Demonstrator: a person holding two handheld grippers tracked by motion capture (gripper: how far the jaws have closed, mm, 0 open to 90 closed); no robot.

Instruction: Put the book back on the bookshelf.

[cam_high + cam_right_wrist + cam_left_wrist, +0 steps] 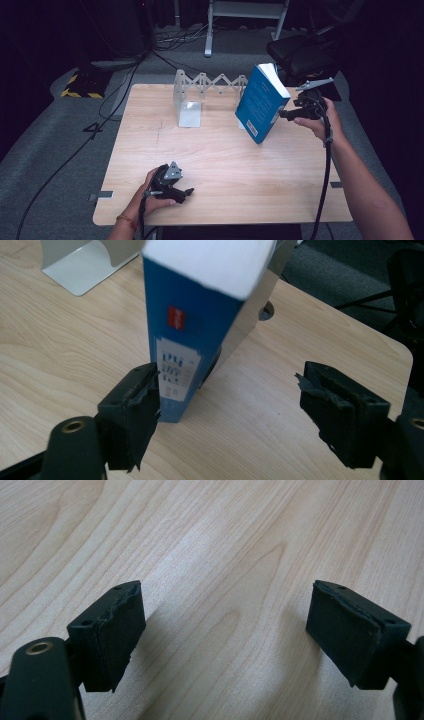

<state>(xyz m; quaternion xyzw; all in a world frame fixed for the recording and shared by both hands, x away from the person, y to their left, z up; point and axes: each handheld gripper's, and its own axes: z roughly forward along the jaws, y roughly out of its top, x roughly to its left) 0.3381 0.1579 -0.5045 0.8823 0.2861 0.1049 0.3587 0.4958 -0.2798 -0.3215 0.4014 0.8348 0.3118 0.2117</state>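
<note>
blue book tilted, lower corner on desk near far right corner, leaning at bookend rack | right gripper jaws wide, nothing held, left pad beside book edge | left gripper jaws wide, empty, near front edge

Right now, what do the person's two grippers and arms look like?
Both the left gripper and right gripper are black, each topped by a grey three-cornered plate, with a black cable trailing back. Their pads are dark and frayed at the edges. The forearms are unsleeved; the left wrist wears an orange band.
</note>
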